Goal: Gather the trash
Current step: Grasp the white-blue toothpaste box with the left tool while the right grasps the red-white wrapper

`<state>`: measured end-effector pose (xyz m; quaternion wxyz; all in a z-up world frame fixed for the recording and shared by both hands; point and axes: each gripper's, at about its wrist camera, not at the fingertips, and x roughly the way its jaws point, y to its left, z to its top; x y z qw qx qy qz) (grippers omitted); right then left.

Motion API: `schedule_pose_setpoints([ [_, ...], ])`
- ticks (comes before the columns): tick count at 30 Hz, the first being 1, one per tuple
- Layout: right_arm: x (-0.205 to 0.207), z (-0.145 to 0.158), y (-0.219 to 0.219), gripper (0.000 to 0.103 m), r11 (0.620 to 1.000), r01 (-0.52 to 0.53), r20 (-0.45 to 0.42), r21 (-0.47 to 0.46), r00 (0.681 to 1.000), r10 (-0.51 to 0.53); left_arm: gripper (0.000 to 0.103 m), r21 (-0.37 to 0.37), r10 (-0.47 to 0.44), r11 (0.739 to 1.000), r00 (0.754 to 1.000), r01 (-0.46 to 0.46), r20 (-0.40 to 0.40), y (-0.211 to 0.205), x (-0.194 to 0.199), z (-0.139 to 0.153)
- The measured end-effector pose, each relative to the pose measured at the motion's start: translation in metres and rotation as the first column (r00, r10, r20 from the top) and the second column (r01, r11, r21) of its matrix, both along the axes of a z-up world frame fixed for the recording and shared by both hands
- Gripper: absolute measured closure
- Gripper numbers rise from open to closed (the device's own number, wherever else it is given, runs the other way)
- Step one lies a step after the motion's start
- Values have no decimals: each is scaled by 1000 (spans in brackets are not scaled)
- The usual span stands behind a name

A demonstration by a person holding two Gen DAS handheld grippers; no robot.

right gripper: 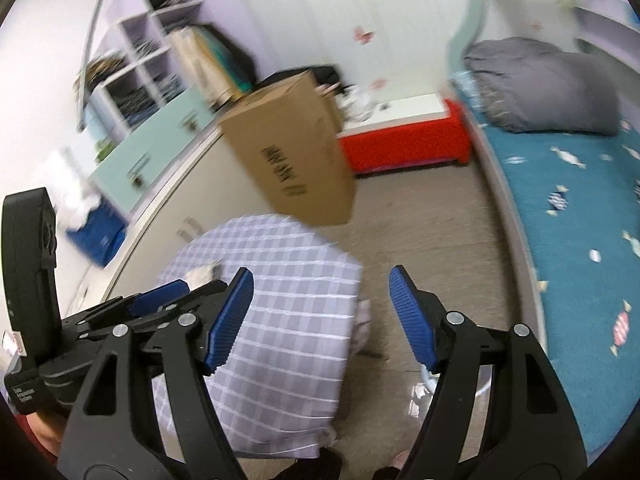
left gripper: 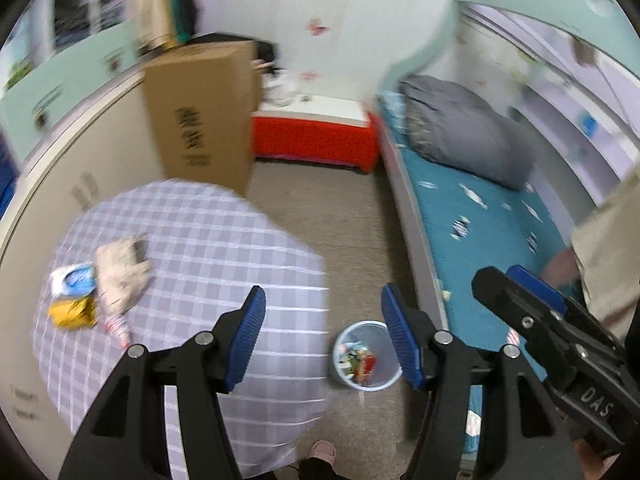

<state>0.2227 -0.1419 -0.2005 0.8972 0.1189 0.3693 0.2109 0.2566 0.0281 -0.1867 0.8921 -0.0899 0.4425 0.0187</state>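
Crumpled wrappers [left gripper: 92, 284] are left near the checked-cloth table's [left gripper: 208, 240] left edge; some trash is already binned in the pale-blue wastebasket [left gripper: 366, 356]; left gripper [left gripper: 324, 340] and right gripper [right gripper: 322, 320] are held apart, empty.

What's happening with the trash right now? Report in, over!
Both hand-held grippers open, empty: left, right. Wrappers lying on checkered table. Trash bin on floor beside it, partly filled. Nothing in the way.

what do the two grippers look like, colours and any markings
Both are alike: black angular plastic frames with silver pivot bolts and two fingers faced with ribbed blue pads. The left gripper sees the right gripper beside it, stamped "DAS" in pale letters. The right wrist view shows a white label on the left unit's body.
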Motion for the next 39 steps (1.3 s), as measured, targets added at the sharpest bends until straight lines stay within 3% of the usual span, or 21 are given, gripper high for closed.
schedule_pose_setpoints([
  [9, 5, -29, 149, 33, 982, -188, -69, -11, 980, 187, 43, -11, 211, 977, 975, -212, -70, 160, -33, -25],
  [16, 7, -88, 268, 33, 972, -233, -200, -28, 954, 223, 42, -27, 288, 955, 945, -295, -156, 287, -47, -59],
  [21, 6, -135, 327, 33, 965, -256, -282, -56, 931, 231, 41, -63, 300, 946, 932, -318, -206, 360, -49, -91],
  [28, 16, -184, 371, 37, 942, -280, -328, -183, 921, 211, 39, -174, 309, 918, 918, -357, -250, 419, -44, -133],
  [31, 23, -199, 382, 48, 927, -292, -348, -234, 916, 201, 39, -220, 309, 904, 916, -367, -257, 429, -37, -146],
  [34, 26, -206, 386, 72, 915, -305, -353, -264, 913, 203, 39, -256, 310, 887, 908, -383, -283, 437, -26, -159],
  [39, 27, -193, 378, 75, 927, -311, -361, -211, 906, 222, 40, -284, 298, 877, 903, -387, -310, 440, -9, -174],
])
